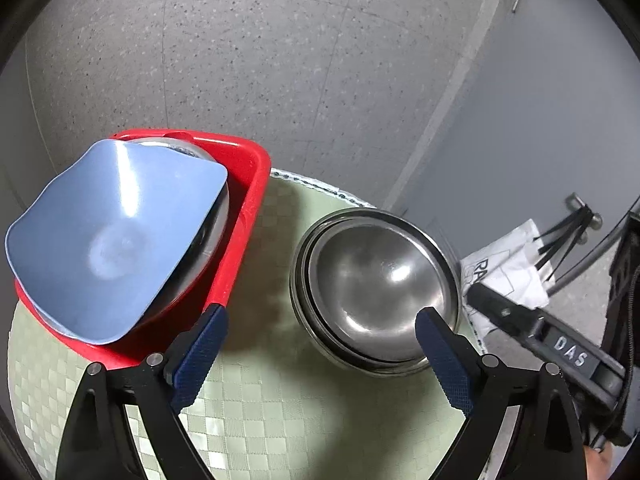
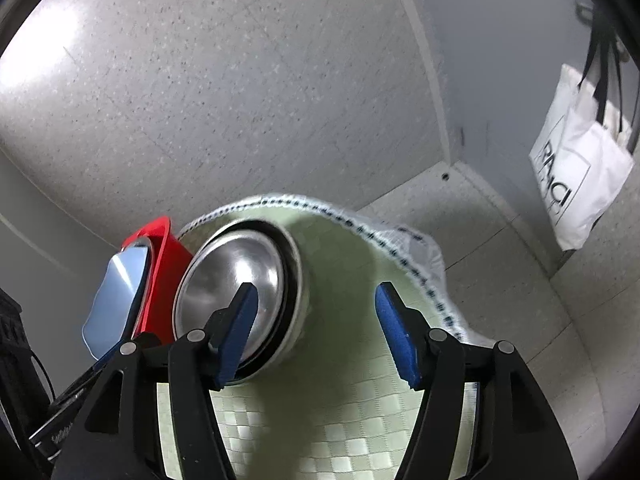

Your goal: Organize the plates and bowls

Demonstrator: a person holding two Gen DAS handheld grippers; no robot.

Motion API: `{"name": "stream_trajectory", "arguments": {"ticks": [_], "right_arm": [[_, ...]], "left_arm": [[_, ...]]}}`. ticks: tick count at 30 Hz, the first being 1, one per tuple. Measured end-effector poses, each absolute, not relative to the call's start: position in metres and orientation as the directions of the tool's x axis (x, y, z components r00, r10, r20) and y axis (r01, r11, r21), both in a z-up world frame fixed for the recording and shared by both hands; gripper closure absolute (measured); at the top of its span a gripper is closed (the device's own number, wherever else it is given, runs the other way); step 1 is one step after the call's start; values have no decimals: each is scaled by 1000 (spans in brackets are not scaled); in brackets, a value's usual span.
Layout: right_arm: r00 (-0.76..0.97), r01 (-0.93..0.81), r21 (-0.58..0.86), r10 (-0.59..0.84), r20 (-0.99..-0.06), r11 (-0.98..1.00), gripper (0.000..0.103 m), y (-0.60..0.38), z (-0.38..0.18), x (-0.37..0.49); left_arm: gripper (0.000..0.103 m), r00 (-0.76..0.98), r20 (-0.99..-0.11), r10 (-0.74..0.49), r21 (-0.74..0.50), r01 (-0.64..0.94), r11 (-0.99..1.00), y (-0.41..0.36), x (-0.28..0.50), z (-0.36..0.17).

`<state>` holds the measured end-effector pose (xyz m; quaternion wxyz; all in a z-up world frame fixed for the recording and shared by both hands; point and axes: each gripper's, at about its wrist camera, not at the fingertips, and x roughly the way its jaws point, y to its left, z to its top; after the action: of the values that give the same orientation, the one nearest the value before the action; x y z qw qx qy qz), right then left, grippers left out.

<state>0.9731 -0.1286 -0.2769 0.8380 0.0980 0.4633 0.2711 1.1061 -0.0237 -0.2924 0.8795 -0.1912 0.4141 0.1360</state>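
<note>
Both hand-held grippers spread wide, nothing held, above nested steel bowls [image 1: 376, 284].
Slip risk: polished rims; blue dish [image 1: 116, 240] sits tilted in red basket [image 1: 248, 168] and could be tipped out.

Open cloth [image 1: 272, 248] between tub [image 1: 248, 184] (red) and bowls [image 1: 376, 280]

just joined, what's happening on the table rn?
Dish sorting, between grasps. Both handheld grippers are open and empty: the left gripper hovers over the green checkered tablecloth between the red bin and the stack of steel bowls. The right gripper hovers beside that same stack. The red bin already holds a blue dish resting on a steel bowl. A white tote bag hangs in the background.
</note>
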Motion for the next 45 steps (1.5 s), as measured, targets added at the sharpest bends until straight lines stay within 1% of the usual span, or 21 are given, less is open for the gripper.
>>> {"name": "stream_trajectory", "arguments": {"ticks": [5, 8, 10, 12, 14, 16, 17, 18, 20, 21, 22, 23, 24, 26, 27, 28, 30, 37, 45], "right_arm": [[354, -377, 435, 561, -748, 818, 38, -108, -299, 979], [316, -358, 473, 582, -750, 805, 38, -107, -313, 986], [294, -351, 501, 601, -743, 791, 46, -111, -322, 989], [279, -345, 527, 620, -733, 777, 60, -115, -326, 992], [275, -341, 537, 628, -728, 771, 64, -119, -328, 993], [274, -341, 543, 634, -723, 767, 65, -122, -330, 993], [273, -341, 547, 637, -721, 765, 67, -123, -331, 993], [273, -340, 548, 638, -720, 764, 69, -123, -330, 994], [271, -338, 557, 646, -714, 758, 70, -124, -332, 994], [270, -339, 562, 651, -710, 754, 70, -125, -332, 995], [269, -338, 567, 654, -707, 751, 70, -125, -333, 995], [267, -336, 574, 660, -703, 747, 70, -126, -333, 995], [265, -334, 581, 666, -697, 742, 70, -126, -334, 995], [263, -339, 588, 674, -691, 735, 70, -127, -335, 996], [263, -342, 589, 677, -688, 732, 70, -126, -335, 995], [262, -344, 589, 677, -688, 731, 71, -126, -335, 995], [264, -355, 590, 683, -681, 725, 79, -124, -333, 993], [288, -359, 547, 647, -706, 756, 78, -120, -326, 983], [345, -390, 507, 633, -694, 769, 78, -118, -289, 959]], "left_arm": [[12, 594, -799, 96, -185, -394, 900, -25, 1122, -301], [12, 585, -805, 102, -167, -388, 907, -25, 1131, -305], [12, 575, -811, 110, -148, -383, 912, -27, 1137, -308], [13, 566, -815, 122, -126, -379, 917, -29, 1144, -312], [13, 569, -811, 134, -109, -372, 922, -30, 1149, -313], [15, 568, -810, 142, -95, -367, 925, -32, 1154, -315], [17, 570, -808, 147, -87, -363, 928, -33, 1156, -315], [22, 571, -807, 151, -79, -358, 930, -34, 1158, -316], [27, 569, -805, 165, -52, -346, 937, -36, 1160, -319], [36, 567, -808, 161, -50, -338, 940, -37, 1161, -321], [40, 560, -815, 148, -55, -330, 942, -37, 1164, -323], [40, 555, -820, 138, -60, -324, 944, -36, 1165, -325], [44, 551, -823, 138, -51, -313, 948, -38, 1168, -328], [54, 541, -830, 137, -33, -293, 955, -39, 1174, -333], [60, 537, -836, 117, -45, -279, 959, -40, 1176, -335], [61, 543, -831, 120, -43, -279, 959, -40, 1177, -334], [64, 550, -825, 130, -29, -272, 962, -43, 1178, -332], [66, 546, -831, 104, -66, -283, 957, -38, 1170, -328], [66, 607, -791, 80, -116, -277, 954, -30, 1140, -290]]}}
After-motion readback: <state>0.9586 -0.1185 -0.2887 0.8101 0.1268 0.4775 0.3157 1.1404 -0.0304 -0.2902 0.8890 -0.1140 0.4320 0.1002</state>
